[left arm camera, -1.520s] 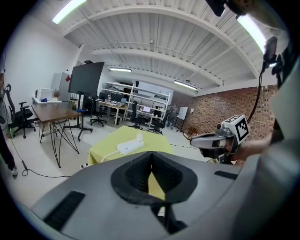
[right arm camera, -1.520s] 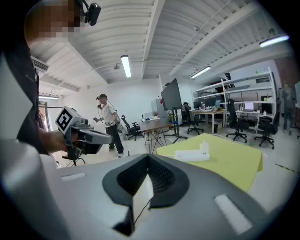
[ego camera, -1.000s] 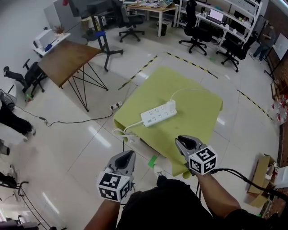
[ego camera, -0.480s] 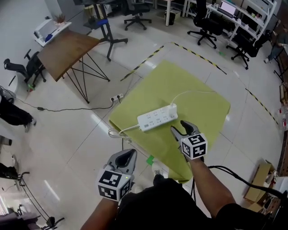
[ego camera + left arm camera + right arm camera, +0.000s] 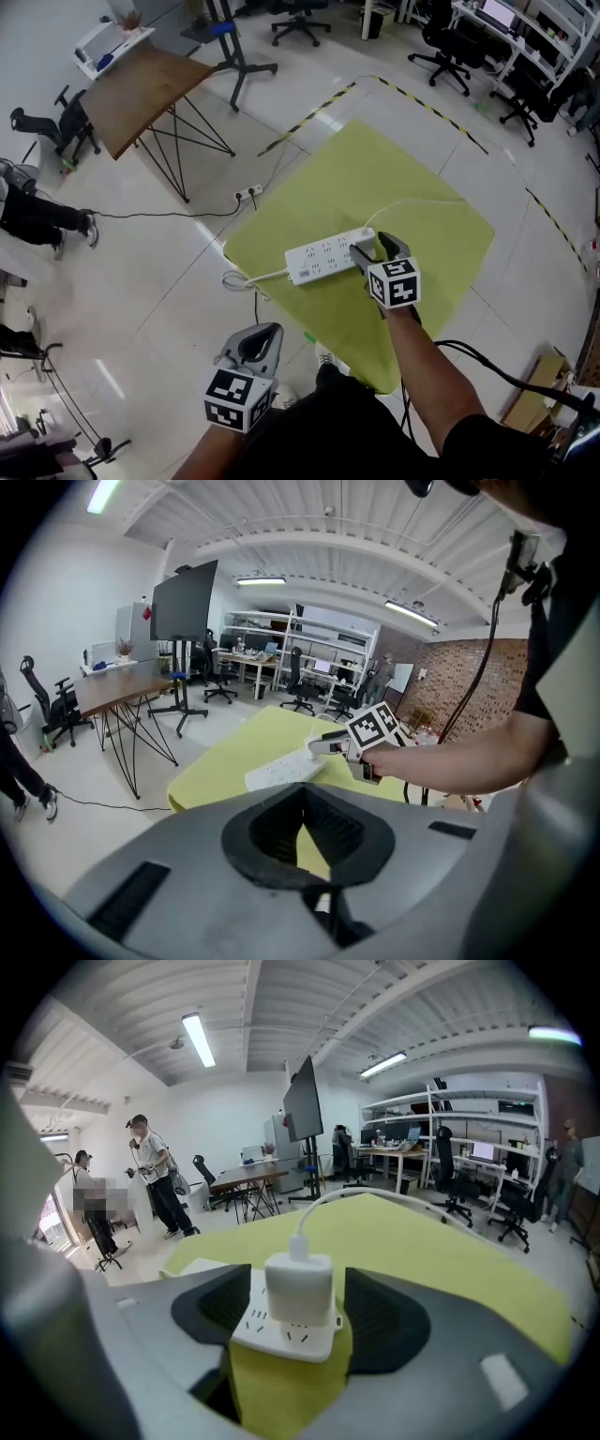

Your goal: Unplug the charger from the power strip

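Well, yellow-green table (image 5: pixel 431 216) carries white power strip (image 5: pixel 323 261) near its centre. L gripper (image 5: pixel 270 330) hangs low, off table's near edge, jaws together, empty. R gripper (image 5: pixel 373 251) is at strip's end, jaws opening w/ charger (image 5: pixel 300 1286) between them, pads not touching it. Charger sits plugged into strip, cable (image 5: pixel 358 1189) trailing away. Risk: strip is unheld, so a pull prob lifts or drags the whole strip; an off-centre grip could slip off the smooth block.

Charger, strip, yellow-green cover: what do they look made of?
Charger: white moulded plastic, smooth with a slight sheen, rounded edges.
Strip: the same kind of hard white plastic, satin, with crisp socket slots.
Cover: probably fabric or a soft mat. It is matte with no glare and its edges droop. Can't tell which.
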Motion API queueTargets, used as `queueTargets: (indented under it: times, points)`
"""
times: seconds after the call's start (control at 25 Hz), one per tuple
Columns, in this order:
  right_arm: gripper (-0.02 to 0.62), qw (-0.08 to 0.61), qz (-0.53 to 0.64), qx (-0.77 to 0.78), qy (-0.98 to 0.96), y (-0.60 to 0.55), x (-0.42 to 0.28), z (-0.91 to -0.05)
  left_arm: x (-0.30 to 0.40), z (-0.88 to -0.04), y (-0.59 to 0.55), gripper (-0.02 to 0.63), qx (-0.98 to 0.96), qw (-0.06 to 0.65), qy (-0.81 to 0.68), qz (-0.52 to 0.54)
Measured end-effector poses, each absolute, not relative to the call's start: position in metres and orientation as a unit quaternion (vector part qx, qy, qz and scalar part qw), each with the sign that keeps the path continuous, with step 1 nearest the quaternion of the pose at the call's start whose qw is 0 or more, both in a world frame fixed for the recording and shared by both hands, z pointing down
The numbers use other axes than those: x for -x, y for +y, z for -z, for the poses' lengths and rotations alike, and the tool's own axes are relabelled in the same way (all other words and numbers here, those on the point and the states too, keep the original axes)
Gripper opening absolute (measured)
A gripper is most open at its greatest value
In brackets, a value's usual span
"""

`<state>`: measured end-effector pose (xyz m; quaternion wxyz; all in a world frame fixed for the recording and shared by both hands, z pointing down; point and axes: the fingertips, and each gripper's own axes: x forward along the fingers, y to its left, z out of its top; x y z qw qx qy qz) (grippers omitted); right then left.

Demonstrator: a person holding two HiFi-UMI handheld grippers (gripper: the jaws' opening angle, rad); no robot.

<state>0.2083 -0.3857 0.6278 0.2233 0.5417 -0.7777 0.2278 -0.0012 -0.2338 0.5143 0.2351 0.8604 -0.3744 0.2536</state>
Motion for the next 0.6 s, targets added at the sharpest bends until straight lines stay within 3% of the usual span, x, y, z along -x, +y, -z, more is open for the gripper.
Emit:
queueTargets:
  times: [0.36,0.6]
  points:
    - [0.31,0.244,-0.216,-0.537,-0.778,-0.405,-0.202,-0.645,0.005,-0.523,-0.241,0.006,-0.853,0.249,-0.378,-0.261]
    - [0.275,0.249,-0.208,-0.536,-0.779,-0.405,-0.2,-0.646,0.01,-0.524,-0.239,0.006,-0.851,0.251,-0.383,-0.259]
